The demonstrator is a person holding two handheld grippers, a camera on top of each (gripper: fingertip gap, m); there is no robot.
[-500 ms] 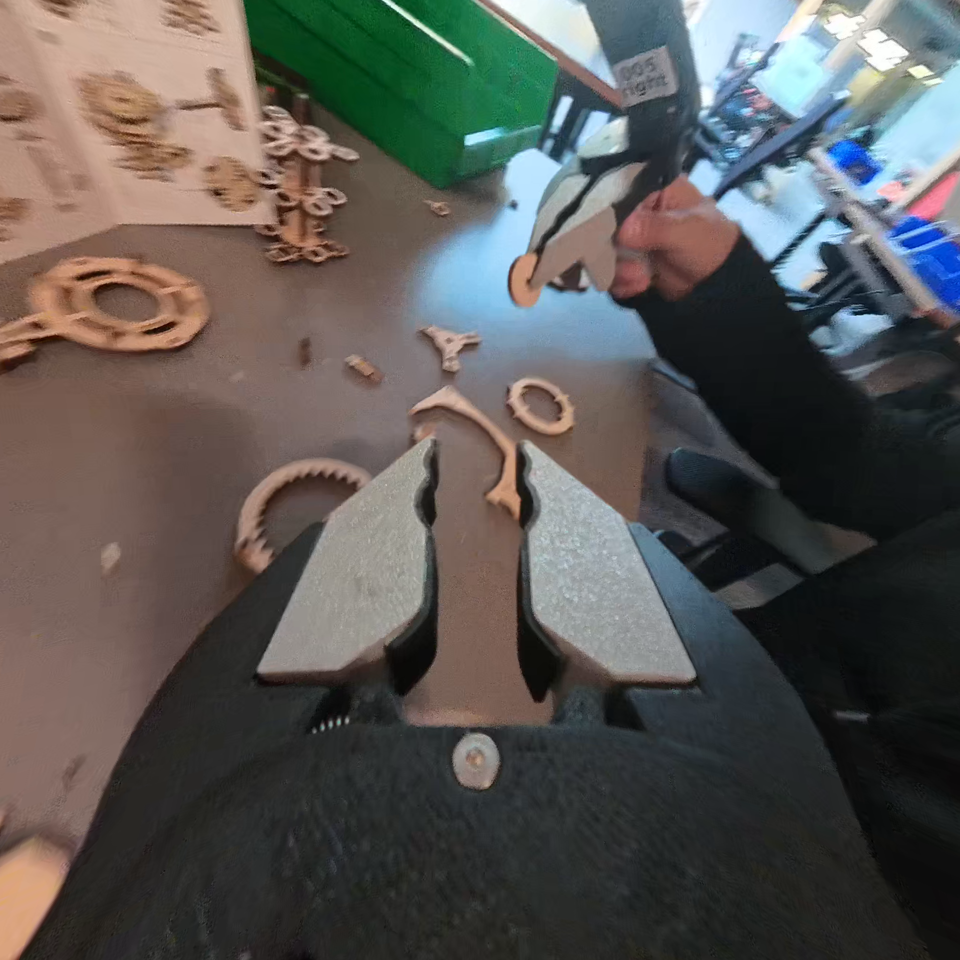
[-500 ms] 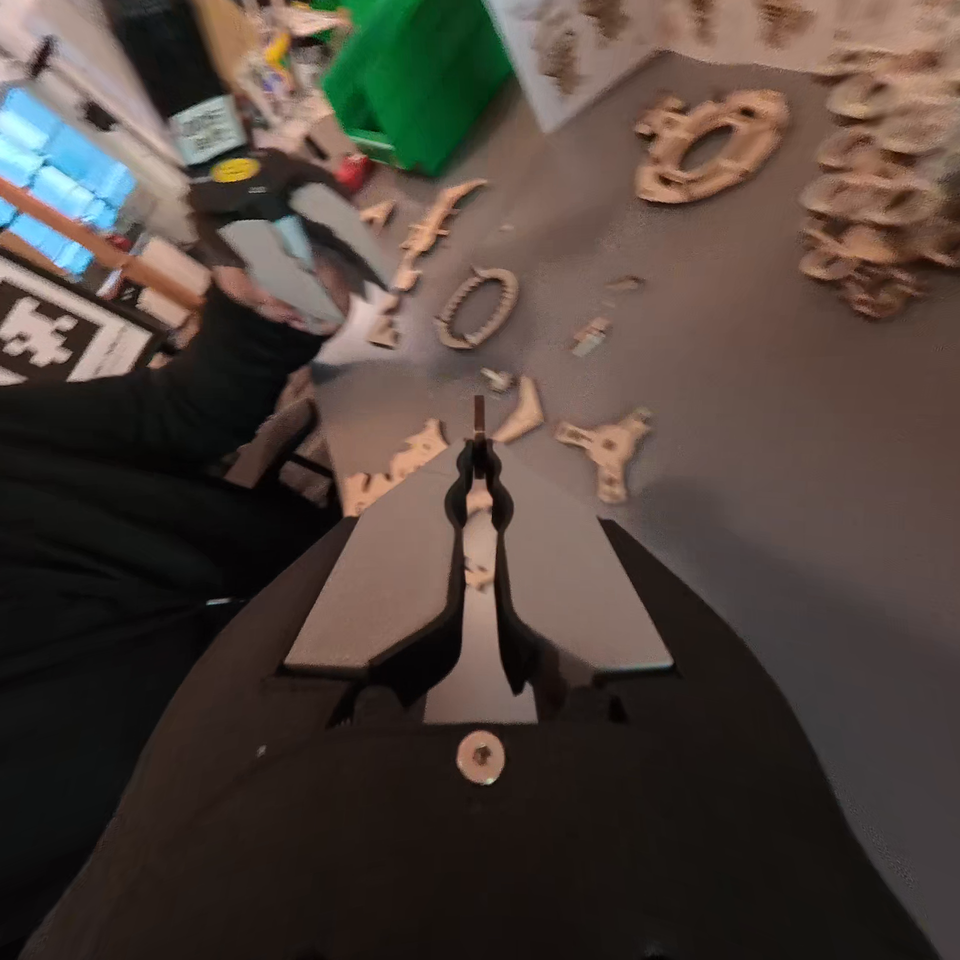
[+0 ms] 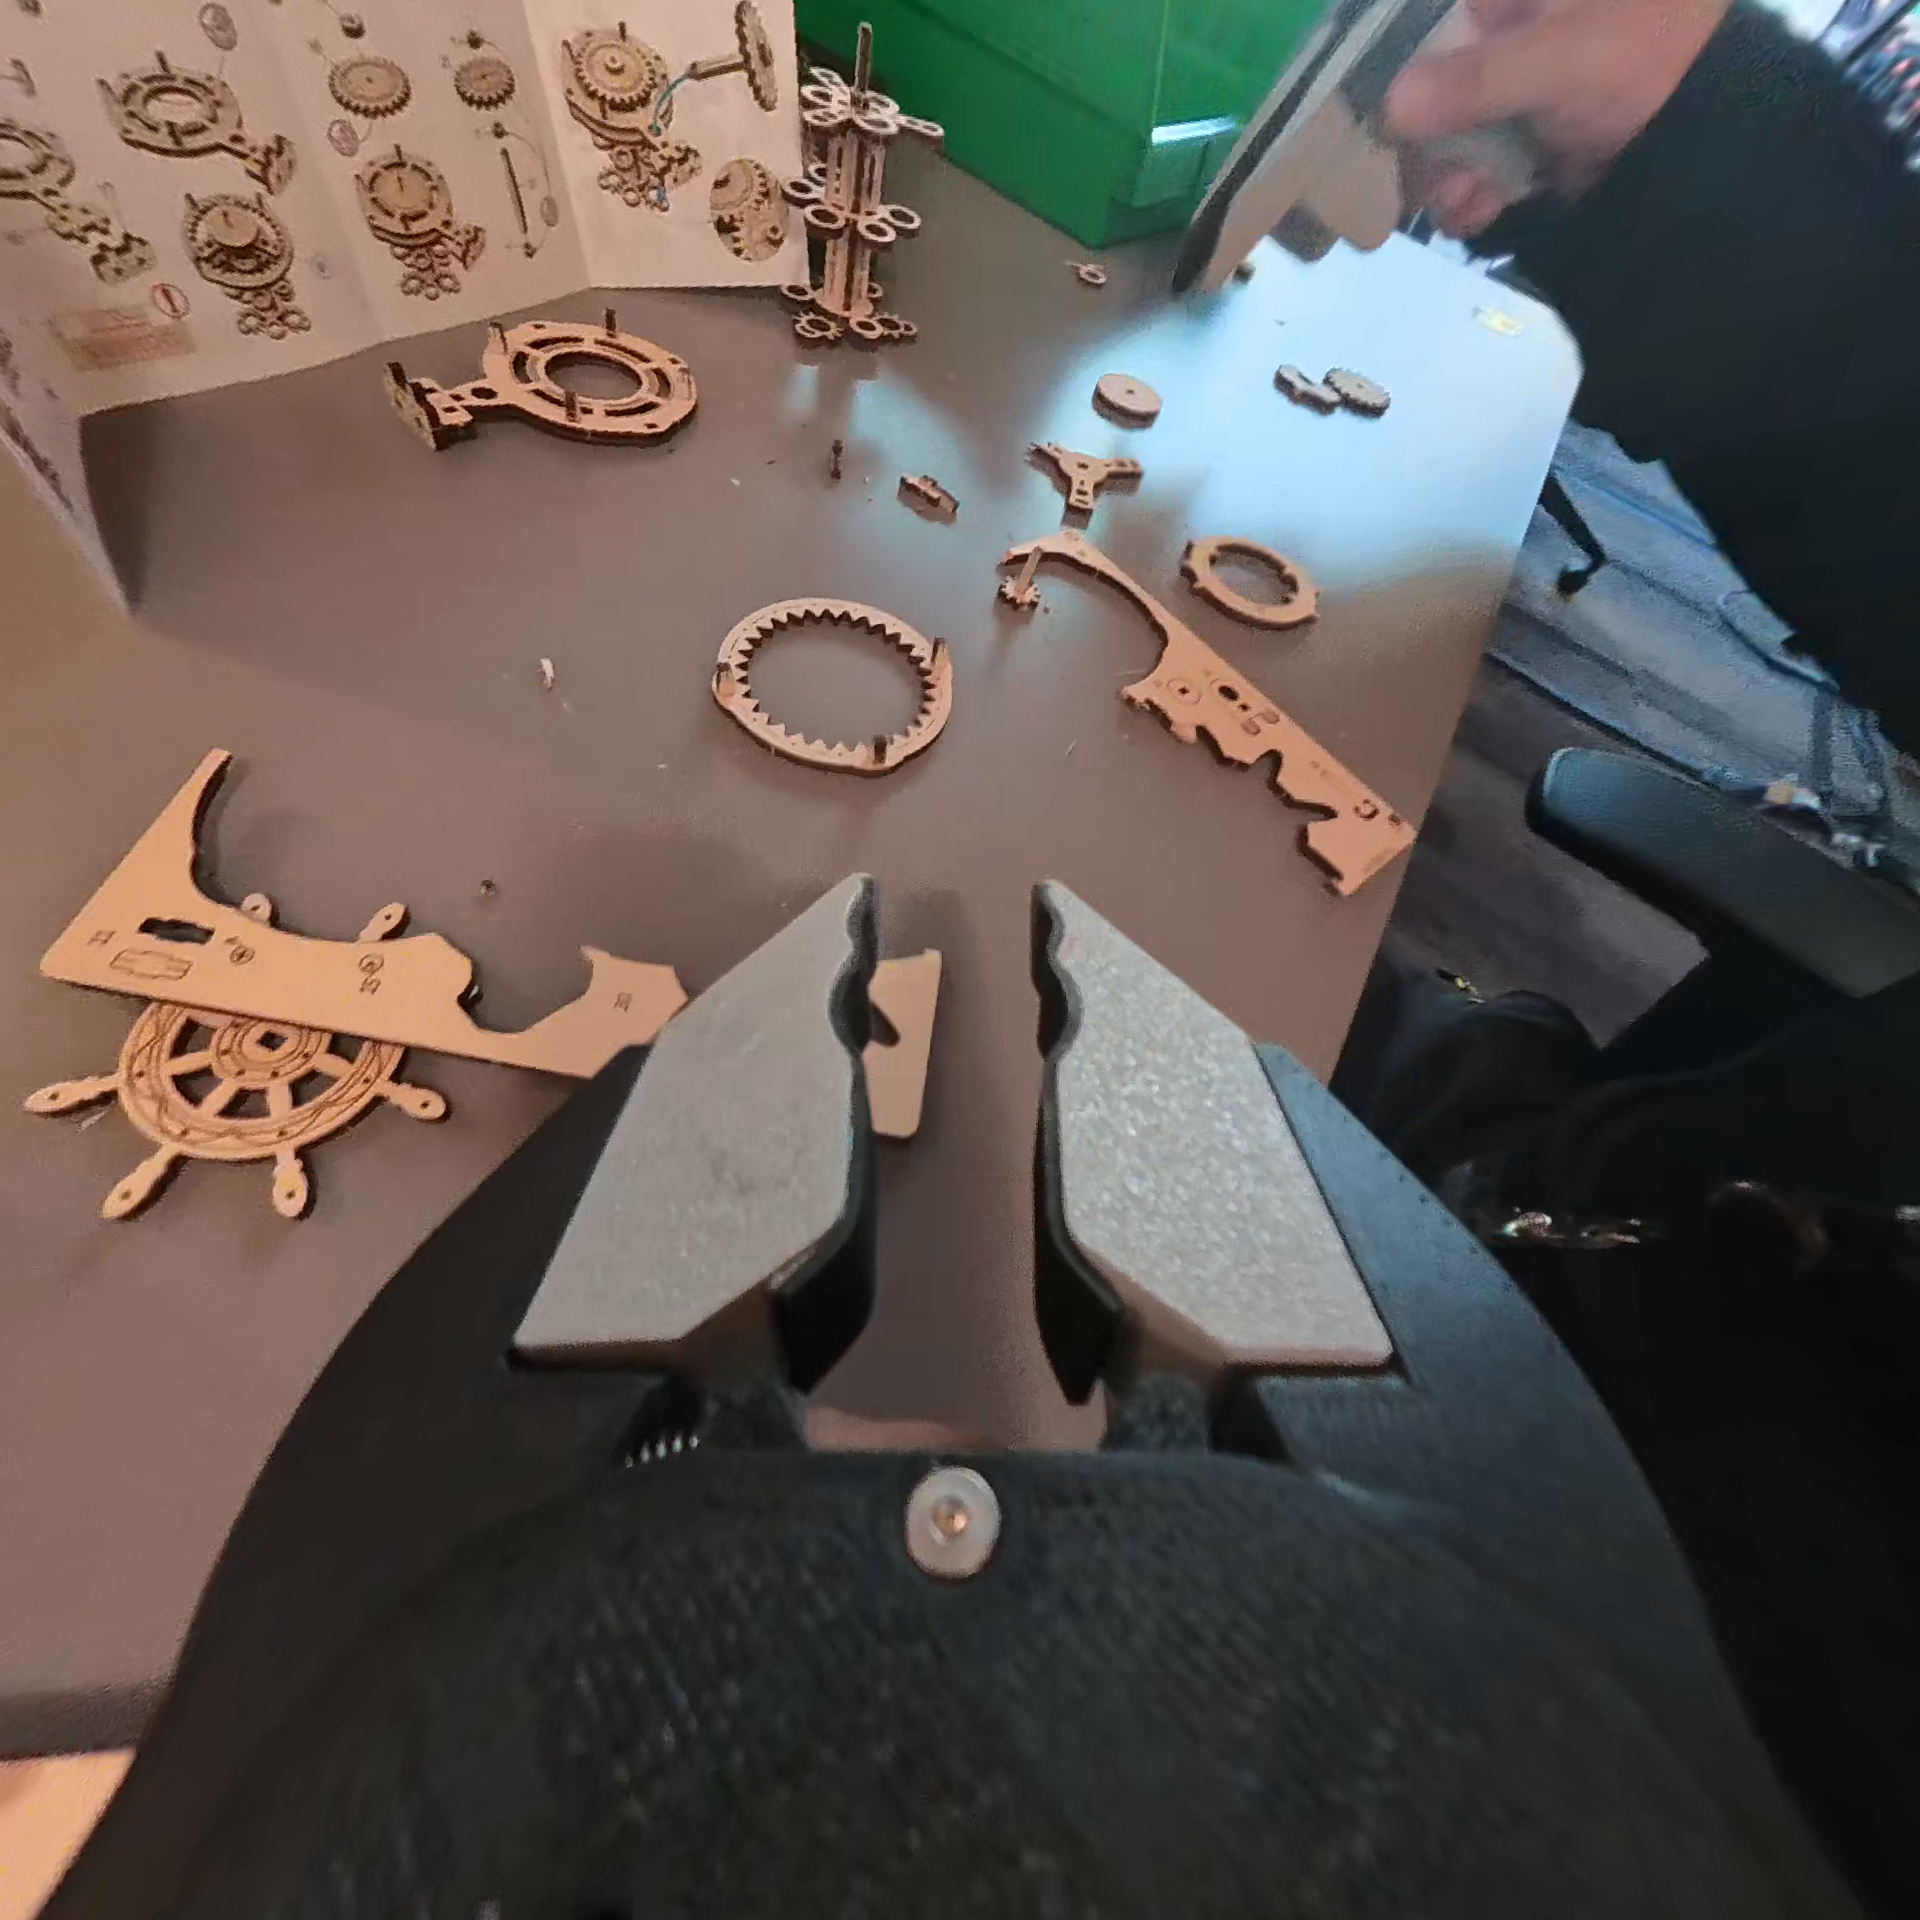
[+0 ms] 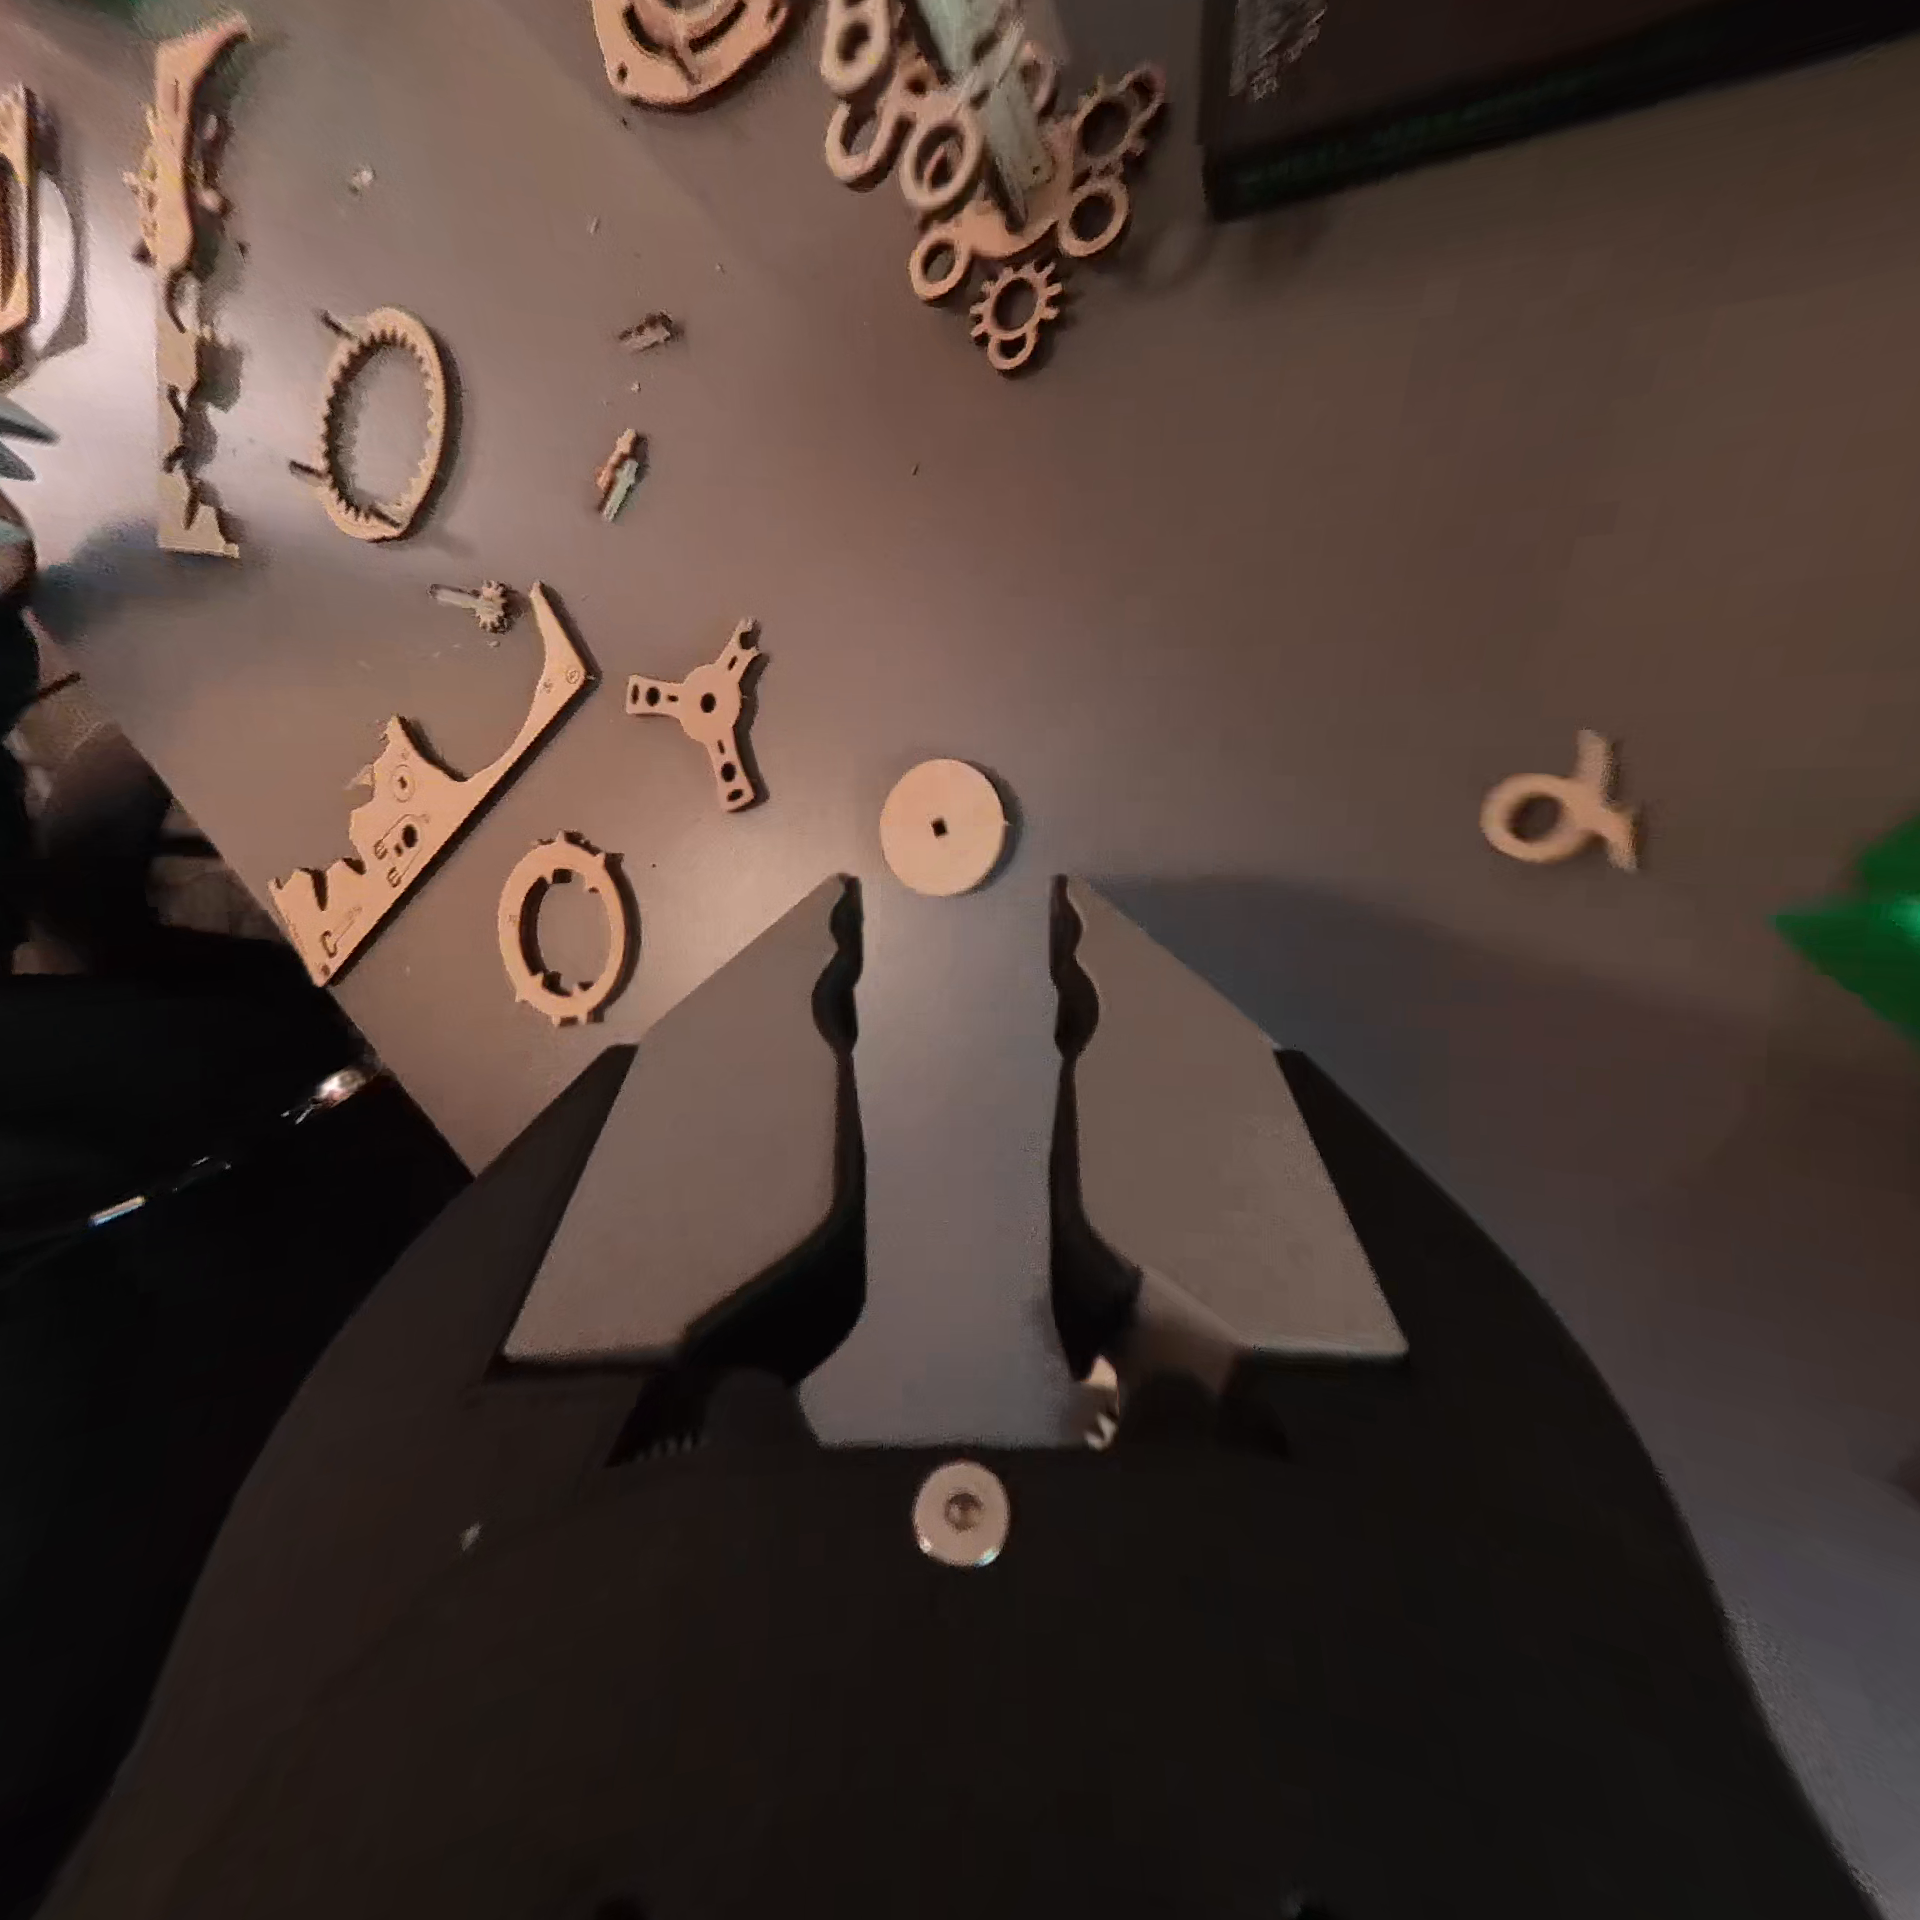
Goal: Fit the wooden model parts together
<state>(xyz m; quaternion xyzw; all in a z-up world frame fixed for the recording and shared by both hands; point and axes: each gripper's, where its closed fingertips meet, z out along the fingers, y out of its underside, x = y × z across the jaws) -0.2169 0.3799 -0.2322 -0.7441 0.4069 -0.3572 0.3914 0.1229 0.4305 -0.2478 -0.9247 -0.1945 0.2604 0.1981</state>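
Wooden ship's wheel (image 3: 234, 1091) shows only beside the open left claw (image 3: 951, 914).

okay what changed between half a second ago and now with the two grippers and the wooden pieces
The right gripper let go of the small wooden disc: its jaws, then pinched on the disc held edge-on in the air, now stand open, with the disc flat on the table just past its fingertips. The left gripper pulled back toward the table's near edge, open and empty both times. The toothed ring stayed put.
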